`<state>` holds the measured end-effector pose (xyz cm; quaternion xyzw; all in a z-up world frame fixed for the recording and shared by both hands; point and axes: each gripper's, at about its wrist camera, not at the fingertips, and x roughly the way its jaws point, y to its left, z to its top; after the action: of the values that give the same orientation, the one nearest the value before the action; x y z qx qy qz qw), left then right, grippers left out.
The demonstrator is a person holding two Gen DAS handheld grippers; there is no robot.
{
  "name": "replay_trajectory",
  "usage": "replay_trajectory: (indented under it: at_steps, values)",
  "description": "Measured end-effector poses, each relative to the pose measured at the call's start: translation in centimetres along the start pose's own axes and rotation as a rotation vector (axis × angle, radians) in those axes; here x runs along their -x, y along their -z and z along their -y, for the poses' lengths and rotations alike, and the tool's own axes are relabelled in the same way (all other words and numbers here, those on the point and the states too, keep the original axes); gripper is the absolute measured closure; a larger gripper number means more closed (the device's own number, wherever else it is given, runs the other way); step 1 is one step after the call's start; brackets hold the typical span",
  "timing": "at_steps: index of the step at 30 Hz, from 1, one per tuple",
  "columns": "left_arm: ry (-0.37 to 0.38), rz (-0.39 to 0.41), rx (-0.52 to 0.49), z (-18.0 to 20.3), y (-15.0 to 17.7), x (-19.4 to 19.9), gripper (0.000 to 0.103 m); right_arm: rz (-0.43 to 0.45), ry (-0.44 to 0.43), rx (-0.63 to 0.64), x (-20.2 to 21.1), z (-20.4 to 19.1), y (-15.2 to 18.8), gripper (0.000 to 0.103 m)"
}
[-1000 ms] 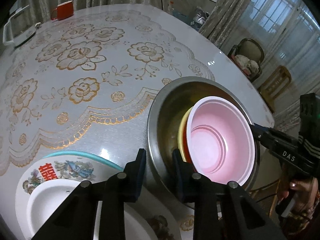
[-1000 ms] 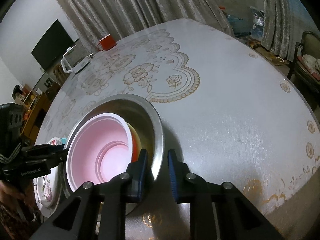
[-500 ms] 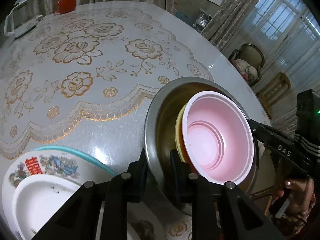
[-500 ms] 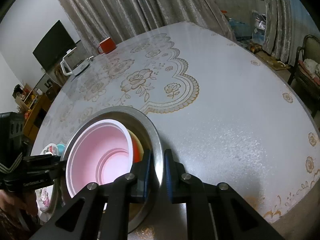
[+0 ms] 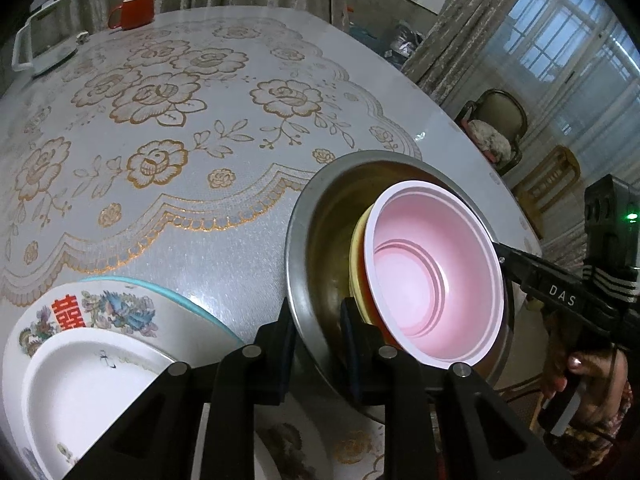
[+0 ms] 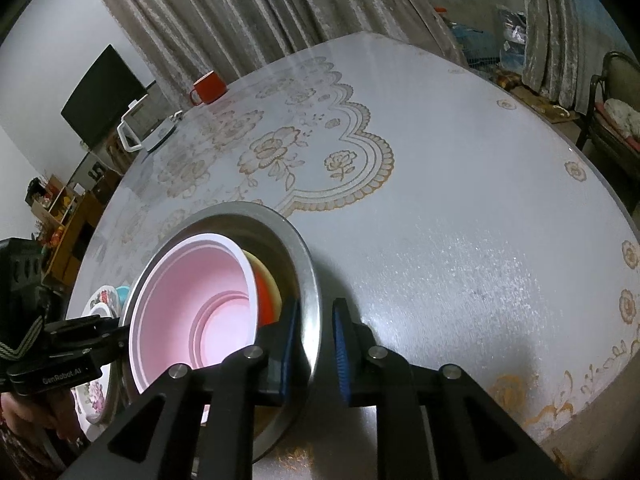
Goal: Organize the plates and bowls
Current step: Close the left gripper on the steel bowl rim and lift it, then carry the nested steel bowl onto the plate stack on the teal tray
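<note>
While sitting on the flowery table [image 5: 248, 240] with its open top facing up, the big metal bowl [image 5: 320, 216], still holding the tilted pink bowl [image 5: 436, 280], is being pinched by the left gripper [image 5: 316, 340], closed tighter than before, and the right gripper [image 6: 316, 344], now loosening.

Stacked bowls [image 5: 432, 280] inside basin [image 5: 304, 248] near table's [image 5: 240, 240] near edge, plates [image 5: 80, 360] beside it, mug [image 5: 132, 10] at far edge
</note>
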<state>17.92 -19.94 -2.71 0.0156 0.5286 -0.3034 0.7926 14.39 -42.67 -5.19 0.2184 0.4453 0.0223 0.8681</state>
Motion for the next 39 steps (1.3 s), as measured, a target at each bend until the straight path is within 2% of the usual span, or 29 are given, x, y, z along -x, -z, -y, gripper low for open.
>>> replay_trajectory:
  at_steps: [3, 6, 11, 13, 17, 19, 22, 24, 31, 35, 39]
  values:
    - [0.016, -0.002, 0.008, -0.1, 0.0, -0.2, 0.081, -0.01, -0.006, -0.007, 0.0, 0.2, 0.1, 0.086]
    - [0.003, 0.004, -0.004, 0.0, 0.0, -0.3, 0.08, -0.015, -0.014, -0.033, -0.2, 0.6, 0.1, 0.078]
    - [-0.006, 0.015, -0.041, 0.3, -0.2, -0.4, 0.083, -0.022, -0.029, -0.04, -0.4, 0.9, 0.0, 0.078]
    - [0.0, 0.019, -0.045, 0.3, -0.3, -0.5, 0.084, -0.017, -0.039, -0.019, -0.4, 0.8, 0.0, 0.083]
    - [0.016, 0.04, -0.042, 0.3, -0.1, -0.2, 0.085, -0.015, -0.082, -0.042, -0.5, 1.3, 0.0, 0.086]
    - [0.029, 0.054, -0.034, 0.4, 0.1, -0.1, 0.085, -0.003, -0.08, -0.035, -0.4, 1.1, 0.1, 0.093]
    - [0.022, 0.07, -0.037, 1.1, 0.2, 0.0, 0.085, 0.007, -0.055, -0.024, -0.2, 0.8, 0.1, 0.093]
    - [0.038, 0.081, -0.027, 1.4, 0.3, 0.2, 0.086, 0.011, -0.068, -0.042, 0.1, 1.3, 0.1, 0.093]
    - [0.068, 0.137, 0.005, 2.4, 0.8, 2.1, 0.086, 0.08, -0.077, -0.032, 3.5, 0.8, -0.6, 0.094]
    - [0.067, 0.179, 0.027, 1.8, 1.8, 4.5, 0.085, 0.118, -0.11, -0.001, 5.4, -1.0, -1.2, 0.094]
    - [0.057, 0.231, 0.067, 0.1, 3.2, 7.4, 0.085, 0.116, -0.153, 0.043, 5.7, -3.6, -1.4, 0.094]
